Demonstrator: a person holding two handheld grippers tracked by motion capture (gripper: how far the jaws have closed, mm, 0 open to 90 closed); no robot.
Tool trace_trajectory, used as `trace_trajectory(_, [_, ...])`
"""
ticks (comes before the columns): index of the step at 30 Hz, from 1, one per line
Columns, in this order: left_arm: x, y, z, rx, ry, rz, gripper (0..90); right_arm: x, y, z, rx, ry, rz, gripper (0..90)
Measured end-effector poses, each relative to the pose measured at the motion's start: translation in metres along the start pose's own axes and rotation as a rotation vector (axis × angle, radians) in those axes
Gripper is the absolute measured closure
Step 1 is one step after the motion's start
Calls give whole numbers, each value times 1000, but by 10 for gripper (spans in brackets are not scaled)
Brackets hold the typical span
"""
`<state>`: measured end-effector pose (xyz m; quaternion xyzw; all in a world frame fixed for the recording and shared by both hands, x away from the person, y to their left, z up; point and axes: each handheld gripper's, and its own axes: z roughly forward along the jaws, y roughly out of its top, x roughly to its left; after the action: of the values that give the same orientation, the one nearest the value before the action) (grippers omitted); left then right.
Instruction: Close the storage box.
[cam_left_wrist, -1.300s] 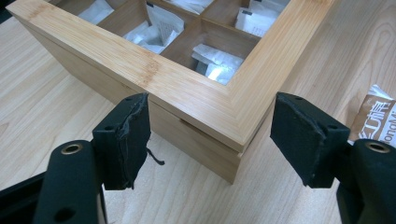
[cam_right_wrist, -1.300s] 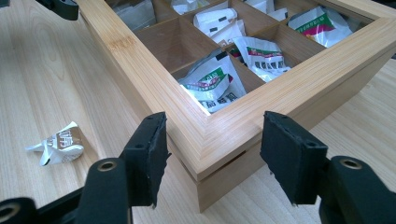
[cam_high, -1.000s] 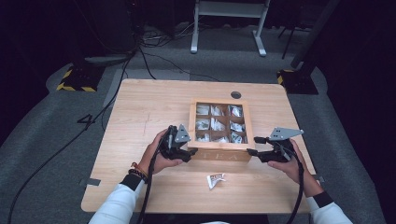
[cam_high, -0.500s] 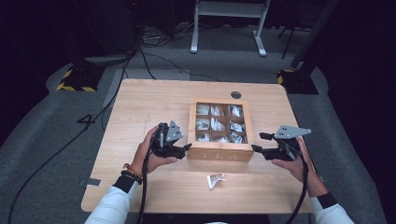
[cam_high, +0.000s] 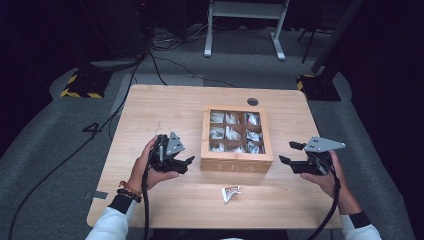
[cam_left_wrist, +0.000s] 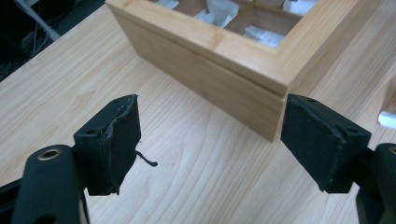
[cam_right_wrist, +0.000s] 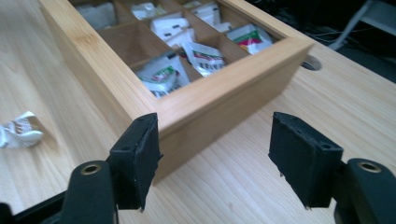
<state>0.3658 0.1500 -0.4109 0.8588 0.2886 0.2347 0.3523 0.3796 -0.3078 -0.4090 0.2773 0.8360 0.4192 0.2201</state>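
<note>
Grippers — left gripper (cam_high: 186, 161) and right gripper (cam_high: 288, 152) — flank the tea box (cam_high: 236, 159), jaws just spreading with nothing between them, so retreat level — don't clip its corners.

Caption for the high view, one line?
Open claws, left claw and right claw, flank the wooden tea box; packet lies in front.

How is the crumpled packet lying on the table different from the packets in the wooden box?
The loose packet lies alone on the bare table, in front of the tea box; the boxed packets sit sorted into compartments. The loose packet looks crumpled and twisted; several boxed packets look fuller and less creased. Both kinds are white with red and dark printing.
</note>
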Motion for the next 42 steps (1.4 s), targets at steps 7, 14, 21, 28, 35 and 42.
trace_trajectory(7, [4, -17, -18, -5, 35, -12, 181, -4, -10, -12, 16, -65, -1, 281])
trace_trajectory(14, [8, -33, -30, 27, 73, -11, 179, -5, -22, -20, 31, -84, 20, 248])
trace_trajectory(21, [11, -43, -36, 34, 88, -12, 179, -4, -38, -30, 41, -101, 31, 252])
trace_trajectory(28, [14, -64, -36, 43, 80, -47, 179, -7, -53, -39, 64, -117, 40, 257])
trace_trajectory(35, [16, -81, -35, 85, 84, -56, 180, -5, -69, -43, 87, -130, 42, 259])
trace_trajectory(42, [19, -99, -34, 109, 46, -103, 181, -7, -89, -41, 105, -133, 57, 268])
